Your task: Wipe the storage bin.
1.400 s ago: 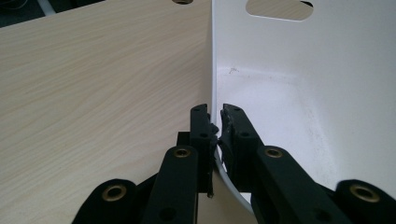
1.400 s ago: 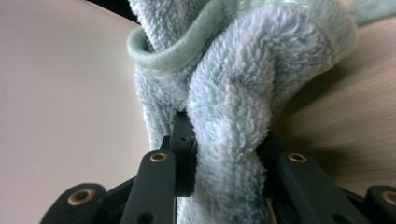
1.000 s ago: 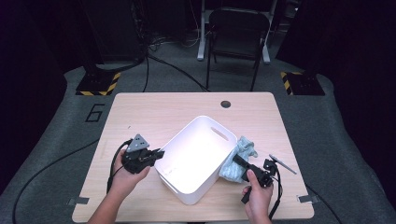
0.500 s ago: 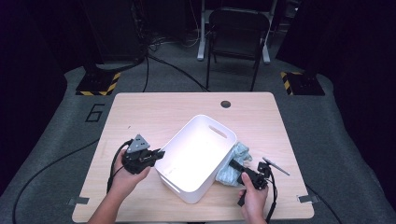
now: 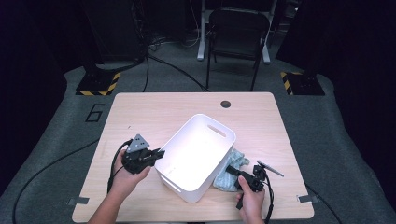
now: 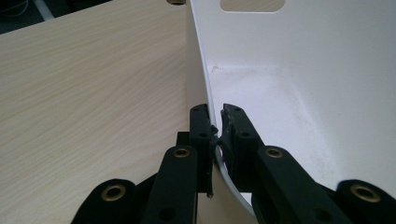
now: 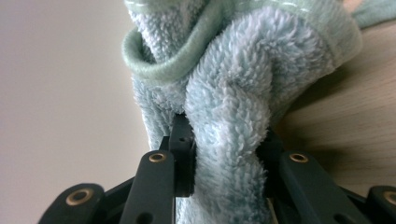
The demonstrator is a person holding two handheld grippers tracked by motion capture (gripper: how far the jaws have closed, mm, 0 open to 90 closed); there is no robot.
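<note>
Left gripper (image 6: 215,122) pinched the white tub (image 5: 198,156) rim, right gripper (image 7: 224,140) clamped the blue towel (image 7: 233,93) just outside the tub wall, so seemingly 1 step remained: getting it inside.

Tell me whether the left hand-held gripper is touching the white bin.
Touching. The left gripper view shows the left hand-held gripper with its jaws clamped on the white bin's thin wall, one jaw on each side.
</note>
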